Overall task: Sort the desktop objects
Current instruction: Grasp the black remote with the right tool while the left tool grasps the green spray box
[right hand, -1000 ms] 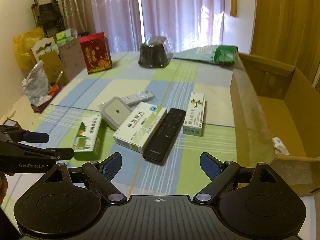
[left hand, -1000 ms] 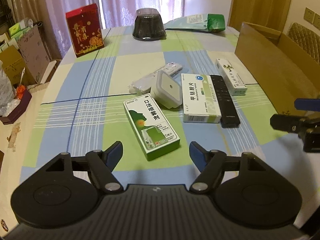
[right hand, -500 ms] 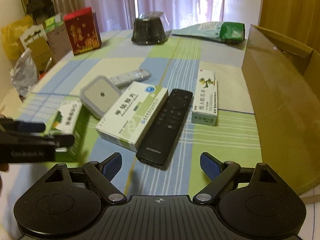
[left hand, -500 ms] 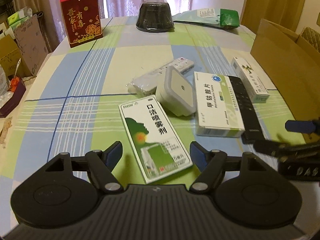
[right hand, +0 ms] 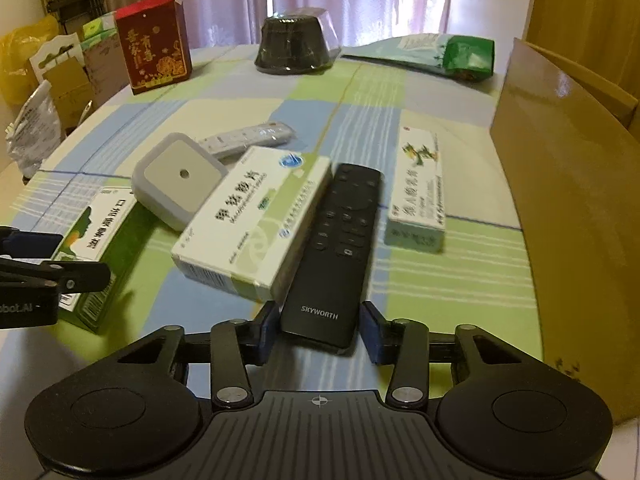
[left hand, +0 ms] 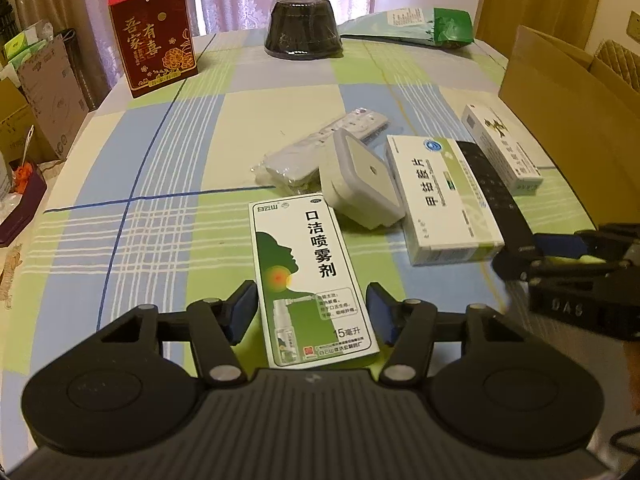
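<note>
A black remote (right hand: 334,252) lies flat on a checked tablecloth (left hand: 160,168), its near end sitting between the blue pads of the right gripper (right hand: 318,330). The fingers stand narrowly spread on either side of the remote; whether the pads touch it cannot be told.

Touching the remote's left side is a large white and green medicine box (right hand: 256,220). Left of that box, a white square device with a grey rim (right hand: 178,178) leans tilted, and behind the device lies a white remote in a clear wrapper (right hand: 248,138). Further left of the black remote, a green and white spray box (left hand: 312,276) lies flat, its near end between the widely spread fingers of the left gripper (left hand: 312,314), with gaps showing on both sides.

Just right of the black remote is a slim white box with a green picture (right hand: 418,188), and beyond that stands the wall of a cardboard box (right hand: 560,184).

Far behind the black remote, at the table's back edge, are a red gift box (left hand: 154,32) standing upright, a dark domed container (left hand: 302,26) and a green pouch (left hand: 424,26) lying flat.
</note>
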The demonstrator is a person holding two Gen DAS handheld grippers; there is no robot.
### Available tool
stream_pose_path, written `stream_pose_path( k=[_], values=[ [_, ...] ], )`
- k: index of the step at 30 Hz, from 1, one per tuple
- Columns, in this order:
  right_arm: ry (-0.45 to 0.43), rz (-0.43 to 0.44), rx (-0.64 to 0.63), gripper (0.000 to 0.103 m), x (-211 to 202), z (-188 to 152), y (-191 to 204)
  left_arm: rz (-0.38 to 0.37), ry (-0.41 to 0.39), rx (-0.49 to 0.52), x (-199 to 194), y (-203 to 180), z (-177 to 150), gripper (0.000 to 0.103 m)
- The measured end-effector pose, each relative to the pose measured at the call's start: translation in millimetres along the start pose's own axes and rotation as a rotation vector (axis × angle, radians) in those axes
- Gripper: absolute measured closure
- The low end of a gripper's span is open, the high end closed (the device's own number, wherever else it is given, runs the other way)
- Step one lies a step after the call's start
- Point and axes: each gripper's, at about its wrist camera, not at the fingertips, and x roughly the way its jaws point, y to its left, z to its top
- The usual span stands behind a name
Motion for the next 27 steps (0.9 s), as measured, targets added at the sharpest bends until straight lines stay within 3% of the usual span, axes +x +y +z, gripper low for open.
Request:
stream_pose_path(
  k=[12,13,14,16,22,27],
  values=[
    [0.101,0.007,-0.029,0.063,-74,-65,-24,-0.035,0.048,0.017,-53,-20,-61,0.049],
    [0.097,0.011,-0.032,0.061,-76,-68,-24,-0.03,0.052,0.018,-54,-21,-64,0.049],
    [0.087,0.008,-0.033,0.043,-77,-68,-23,-0.026,0.055,0.019,-55,-22,-67,0.048],
    [0.067,0.002,-0.035,0.026,-77,-69,-22,-0.015,0.062,0.017,-56,-22,-70,0.044],
    [0.011,-0.015,-0.036,0.026,-65,-56,-21,0.008,0.064,-0.005,-44,-20,-57,0.043],
    [0.005,-0.015,-0.033,0.027,-47,-48,-25,0.007,0.074,-0.009,-35,-19,-51,0.051]
  ],
)
